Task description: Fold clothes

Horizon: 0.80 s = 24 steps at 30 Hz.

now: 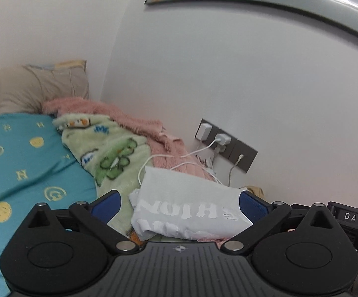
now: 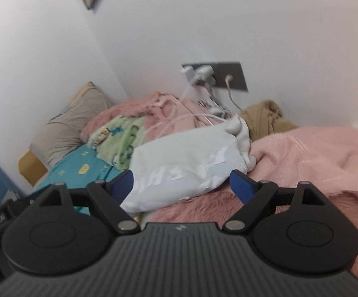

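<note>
The folded white shirt [image 1: 191, 205] sits just below the wall socket panel [image 1: 226, 143], with both the left gripper [image 1: 180, 204] and right gripper [image 2: 181, 183] spread wide, gripping nothing. It looks done, though blur hides its edges. Smoothing the loose end nearest the panel would tidy it.

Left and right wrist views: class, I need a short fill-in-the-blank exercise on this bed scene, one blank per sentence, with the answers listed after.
1. The folded white T-shirt carries white ____ printed on it.
2. Both the left gripper and the right gripper have jaws standing ____.
3. The chargers are plugged into a grey ____ on the wall.
4. The fleece blanket with cartoon prints is ____ in colour.

Answers: letters; open; socket panel; green
</note>
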### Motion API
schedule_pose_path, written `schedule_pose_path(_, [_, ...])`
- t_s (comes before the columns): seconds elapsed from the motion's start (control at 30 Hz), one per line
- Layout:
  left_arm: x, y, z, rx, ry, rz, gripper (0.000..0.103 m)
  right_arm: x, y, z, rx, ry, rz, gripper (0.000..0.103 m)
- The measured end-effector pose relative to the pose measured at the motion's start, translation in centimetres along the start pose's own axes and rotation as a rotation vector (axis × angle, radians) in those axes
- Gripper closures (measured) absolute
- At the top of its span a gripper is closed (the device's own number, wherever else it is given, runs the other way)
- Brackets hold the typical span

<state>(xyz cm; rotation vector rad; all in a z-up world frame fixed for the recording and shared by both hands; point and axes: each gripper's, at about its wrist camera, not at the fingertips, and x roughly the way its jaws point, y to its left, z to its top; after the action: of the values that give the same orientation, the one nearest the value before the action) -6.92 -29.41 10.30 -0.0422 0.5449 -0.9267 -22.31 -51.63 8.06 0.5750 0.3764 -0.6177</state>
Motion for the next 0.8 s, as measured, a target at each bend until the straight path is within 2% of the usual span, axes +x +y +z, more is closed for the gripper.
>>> schedule_pose_path(0.23, [-10.0, -2.0, -0.8, 0.111, -0.113, 0.076, 0.000, -7.4, 3.6, -2.0, -0.116, -0.082, 0.048, 0.017])
schedule_pose_path(0.4, [-16.1, -3.3, -2.6, 0.138, -0.171, 0.078, 0.000, -12.2, 5.4, -4.0, -0.179, -0.144, 0.083, 0.017])
schedule_pose_path(0.57, [-20.2, -4.2, -4.7, 0.143, -0.227, 0.087, 0.000, -15.8, 6.2, -6.2, -0.258, -0.211, 0.104, 0.017])
schedule_pose_path(0.8, [-24.3, -4.4, -7.4, 0.142, -0.286, 0.131, 0.000, -18.9, 6.8, -9.0, -0.317, -0.260, 0.131, 0.017])
